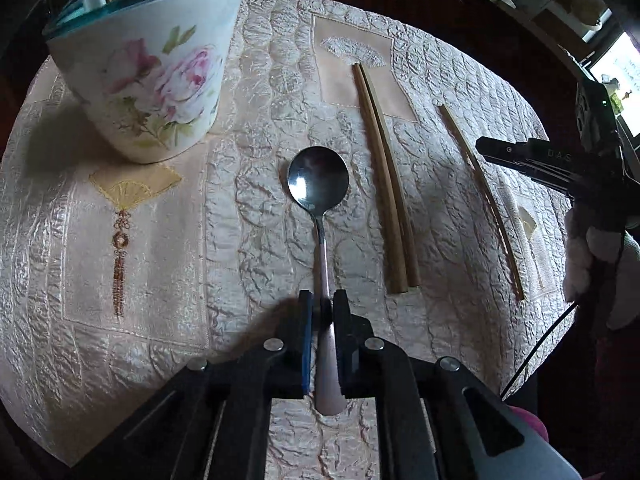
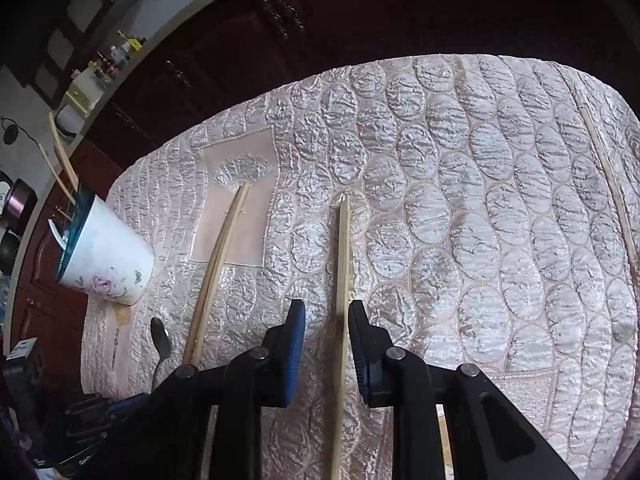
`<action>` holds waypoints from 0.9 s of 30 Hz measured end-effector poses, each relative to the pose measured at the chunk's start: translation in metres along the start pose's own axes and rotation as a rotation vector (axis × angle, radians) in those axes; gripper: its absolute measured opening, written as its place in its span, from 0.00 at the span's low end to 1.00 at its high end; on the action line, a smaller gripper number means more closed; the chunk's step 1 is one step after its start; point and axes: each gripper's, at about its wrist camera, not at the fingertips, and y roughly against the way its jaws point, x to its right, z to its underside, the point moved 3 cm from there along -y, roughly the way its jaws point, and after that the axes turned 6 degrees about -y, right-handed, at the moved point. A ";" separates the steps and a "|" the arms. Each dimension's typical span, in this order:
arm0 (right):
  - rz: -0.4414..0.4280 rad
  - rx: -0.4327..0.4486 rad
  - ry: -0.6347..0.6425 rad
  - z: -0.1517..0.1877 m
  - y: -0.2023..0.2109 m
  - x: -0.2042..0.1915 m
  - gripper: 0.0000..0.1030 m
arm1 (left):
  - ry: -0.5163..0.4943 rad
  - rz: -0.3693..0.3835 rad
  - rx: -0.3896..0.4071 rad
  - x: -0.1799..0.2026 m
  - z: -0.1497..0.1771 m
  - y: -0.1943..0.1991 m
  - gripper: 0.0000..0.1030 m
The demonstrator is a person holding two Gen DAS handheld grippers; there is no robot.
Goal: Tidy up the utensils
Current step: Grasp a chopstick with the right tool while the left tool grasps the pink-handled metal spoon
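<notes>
The task looked partly done: the floral cup (image 1: 152, 80) at the far left of the quilted worktop (image 1: 160, 280) already held a white-handled utensil and a few chopsticks. The left gripper (image 1: 323, 308) was clenched on the spoon (image 1: 318, 184) by its pale handle, the bowl lying on or just above the cloth, not yet carried to the cup. The right gripper (image 2: 326, 320) stood released, its jaws straddling a single chopstick (image 2: 343, 280) without clasping it. A chopstick pair (image 1: 384, 184) and another thin stick (image 2: 608, 184) also remained out.
</notes>
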 end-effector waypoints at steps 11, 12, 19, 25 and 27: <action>0.046 -0.032 0.039 -0.028 -0.025 -0.003 0.25 | -0.102 -0.028 0.123 -0.019 -0.053 -0.013 0.44; 0.046 -0.040 0.038 -0.030 -0.028 -0.003 0.25 | -0.107 -0.020 0.126 -0.017 -0.058 -0.017 0.44; 0.028 -0.073 0.051 -0.035 -0.038 -0.003 0.25 | -0.135 0.004 0.130 -0.015 -0.072 -0.034 0.45; -0.011 -0.091 0.047 -0.049 -0.049 -0.001 0.25 | -0.186 0.010 0.121 -0.005 -0.072 -0.036 0.19; -0.007 -0.090 0.066 -0.053 -0.051 -0.004 0.24 | -0.205 -0.001 0.112 -0.002 -0.070 -0.036 0.14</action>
